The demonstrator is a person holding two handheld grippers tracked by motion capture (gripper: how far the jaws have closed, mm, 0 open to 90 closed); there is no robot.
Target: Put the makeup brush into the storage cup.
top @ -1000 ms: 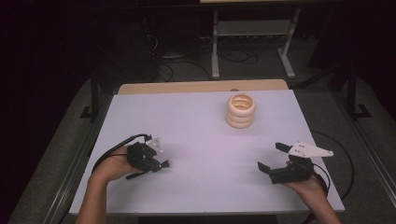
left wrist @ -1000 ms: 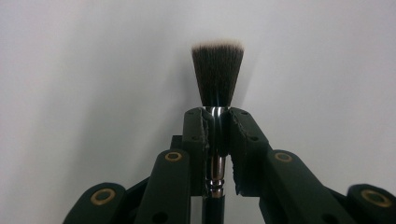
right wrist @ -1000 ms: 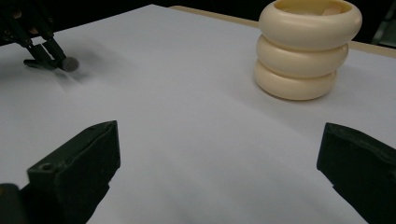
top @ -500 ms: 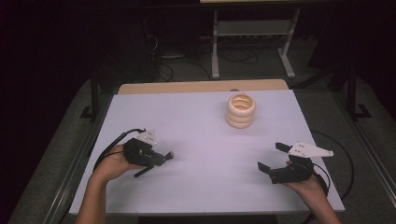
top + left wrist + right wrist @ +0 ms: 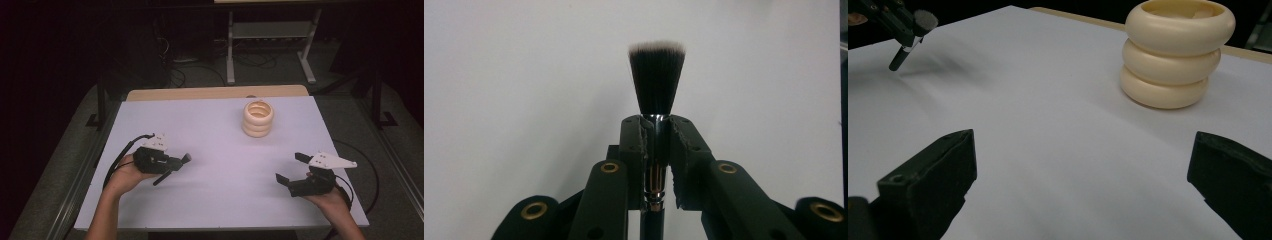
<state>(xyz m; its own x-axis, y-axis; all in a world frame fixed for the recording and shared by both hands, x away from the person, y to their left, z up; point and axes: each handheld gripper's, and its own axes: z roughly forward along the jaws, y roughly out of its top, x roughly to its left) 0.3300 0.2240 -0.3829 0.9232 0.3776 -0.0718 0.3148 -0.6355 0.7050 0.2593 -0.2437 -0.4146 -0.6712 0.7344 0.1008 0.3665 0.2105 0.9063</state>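
Left claw point(image 5: 172, 167): seen in the high view at the left front of the white bench point(image 5: 215, 150), held in a hand. A makeup brush point(image 5: 657, 80) is clamped between its jaws. In the left gripper view the jaws are pressed against the metal ferrule just below the bristles; the bristles are dark with pale tips and fan outward, and the handle runs down between the jaws. This grip point cannot be made out in the high view, where the brush is seen only as a small dark shape, its bristle end toward the bench's middle and its handle slanting down toward the front edge.

Right claw point(image 5: 288, 169): seen in the high view at the right front of the bench, held in a hand, a grey three-cornered plate on top. Its jaws are spread wide with nothing between them, as confirmed in the right gripper view, where bare bench surface lies between the two black jaws.

Cream holder point(image 5: 258, 118): a ringed, three-tier pot with an open top, standing upright toward the far right of the bench, well apart from both claws. In the right gripper view its three stacked bulges are seen from the side; the left claw and brush are seen at the upper left of that view.
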